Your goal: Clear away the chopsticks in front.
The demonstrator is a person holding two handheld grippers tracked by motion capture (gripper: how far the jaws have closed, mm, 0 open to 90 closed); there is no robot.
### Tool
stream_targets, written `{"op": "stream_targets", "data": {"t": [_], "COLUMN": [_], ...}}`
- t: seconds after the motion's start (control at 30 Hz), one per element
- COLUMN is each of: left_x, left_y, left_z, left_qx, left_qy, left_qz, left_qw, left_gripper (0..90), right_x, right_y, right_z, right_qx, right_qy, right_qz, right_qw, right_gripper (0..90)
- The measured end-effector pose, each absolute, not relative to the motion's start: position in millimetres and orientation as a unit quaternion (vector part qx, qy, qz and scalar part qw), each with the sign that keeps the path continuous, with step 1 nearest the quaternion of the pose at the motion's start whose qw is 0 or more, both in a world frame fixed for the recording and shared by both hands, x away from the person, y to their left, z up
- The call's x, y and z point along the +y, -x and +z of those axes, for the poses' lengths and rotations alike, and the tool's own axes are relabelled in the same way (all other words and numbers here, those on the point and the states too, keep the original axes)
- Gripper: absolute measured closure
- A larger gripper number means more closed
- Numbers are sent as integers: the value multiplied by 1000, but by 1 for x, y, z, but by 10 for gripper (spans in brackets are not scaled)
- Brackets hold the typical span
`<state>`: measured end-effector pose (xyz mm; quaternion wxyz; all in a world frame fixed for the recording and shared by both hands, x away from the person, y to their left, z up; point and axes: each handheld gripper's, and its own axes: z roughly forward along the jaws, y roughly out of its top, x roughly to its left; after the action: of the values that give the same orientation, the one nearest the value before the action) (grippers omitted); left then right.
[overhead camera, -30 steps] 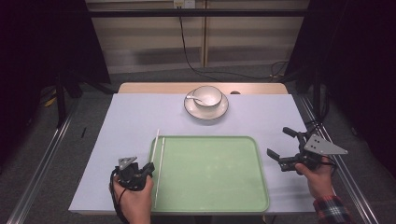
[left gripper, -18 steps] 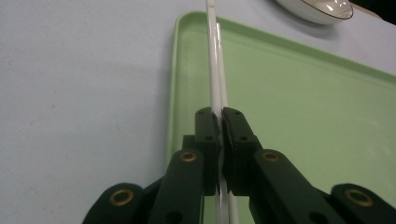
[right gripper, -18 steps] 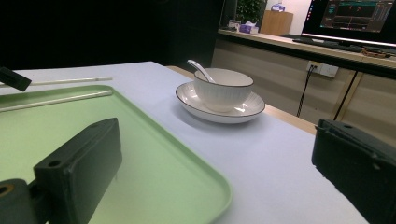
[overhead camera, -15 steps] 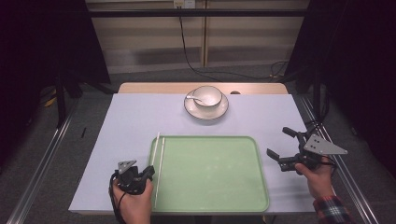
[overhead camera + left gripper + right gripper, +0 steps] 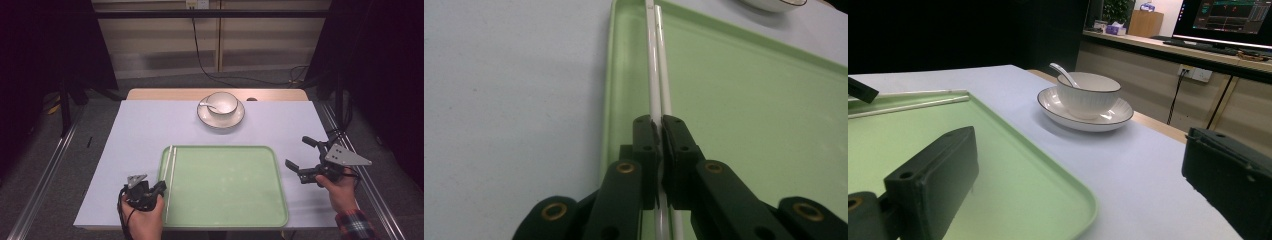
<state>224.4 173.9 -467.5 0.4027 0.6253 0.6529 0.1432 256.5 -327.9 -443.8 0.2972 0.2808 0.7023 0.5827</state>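
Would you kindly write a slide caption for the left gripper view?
Left gripper shut on a pair of thin white chopsticks lying along the left rim of the pale green plastic tray.

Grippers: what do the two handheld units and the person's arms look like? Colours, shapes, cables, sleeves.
Both are black. The left claw has flat rectangular pads on hinged links with brass-coloured pivot rivets. The right claw has blocky black fingers. Each carries a grey three-cornered plate with small holes; a black cable loops from the left one. The right hand shows a red plaid cuff.

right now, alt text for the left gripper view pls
The left gripper has its two black jaws shut on a pair of white chopsticks lying along the left edge of a green tray, which rests on a pale table cover.
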Motion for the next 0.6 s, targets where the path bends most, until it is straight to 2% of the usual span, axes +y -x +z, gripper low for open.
{"op": "stream_targets", "data": {"t": [0.6], "left_x": [168], "left_y": [-227], "left_z": [-475], "left_qx": [657], "left_qy": [-631], "left_qz": [150], "left_qw": [384], "left_gripper": [854], "right_x": [-328], "right_y": [-256], "right_z": [-443], "right_qx": [700], "right_qy": [-285], "right_qz": [583], "right_qw": [298], "right_gripper": [10]}}
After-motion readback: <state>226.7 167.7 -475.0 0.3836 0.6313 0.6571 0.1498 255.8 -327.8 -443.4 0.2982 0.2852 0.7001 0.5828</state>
